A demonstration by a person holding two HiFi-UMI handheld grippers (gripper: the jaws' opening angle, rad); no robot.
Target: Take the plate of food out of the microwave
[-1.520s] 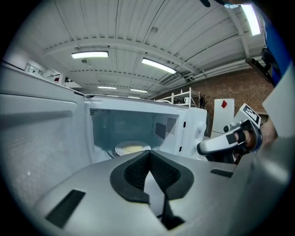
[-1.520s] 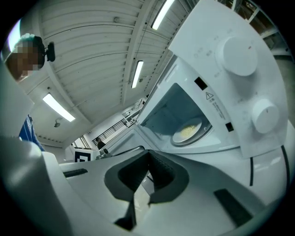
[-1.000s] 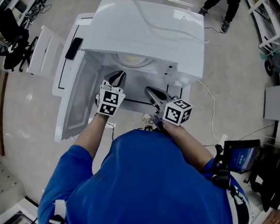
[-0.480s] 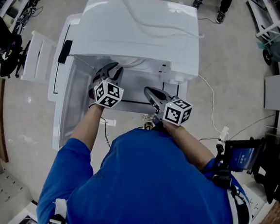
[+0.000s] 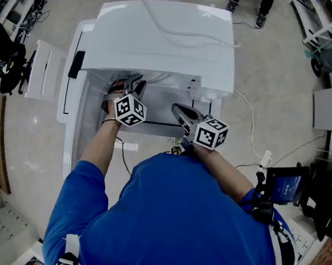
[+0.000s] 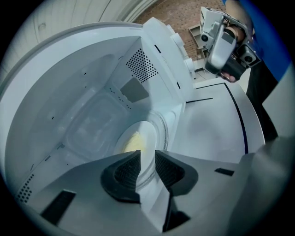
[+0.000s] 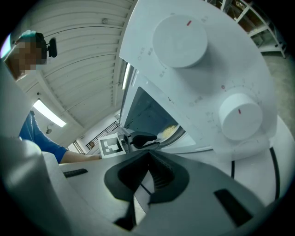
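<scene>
White round plate (image 6: pixel 148 134) of yellow food sits inside the open white microwave (image 5: pixel 163 36), where the left gripper (image 6: pixel 147 159) has just reached in and spread its jaws before the rim, seemingly ready to pinch; the right gripper (image 7: pixel 148 161) waits outside, pressed together.

A round white plate (image 6: pixel 148 136) bearing pale yellow food (image 6: pixel 132 143) lies flat inside the open, white, box-shaped microwave (image 5: pixel 168 37), near its front.
</scene>
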